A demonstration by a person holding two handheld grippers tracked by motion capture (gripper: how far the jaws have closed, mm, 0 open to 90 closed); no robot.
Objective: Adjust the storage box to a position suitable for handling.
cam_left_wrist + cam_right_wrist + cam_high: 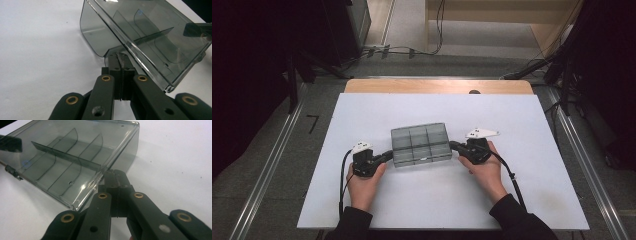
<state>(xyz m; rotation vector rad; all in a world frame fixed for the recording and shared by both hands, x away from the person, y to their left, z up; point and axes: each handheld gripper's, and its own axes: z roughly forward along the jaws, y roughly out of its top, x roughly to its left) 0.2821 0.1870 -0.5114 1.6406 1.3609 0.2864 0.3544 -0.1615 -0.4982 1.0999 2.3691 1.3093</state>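
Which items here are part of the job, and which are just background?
In the job:
- smoky clear plastic compartment box with dividers
- left tongs, shut at the box's left end
- right tongs, shut at the box's right end

Just lying about:
- white board covering the table
- wooden table edge
- black cables on the floor

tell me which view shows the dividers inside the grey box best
The right gripper view: the dividers of the clear grey box stand out, one long wall crossed by curved ones. The left gripper view shows them steeply and part hidden by the rim. The high view shows them small, as a faint grid of six compartments.
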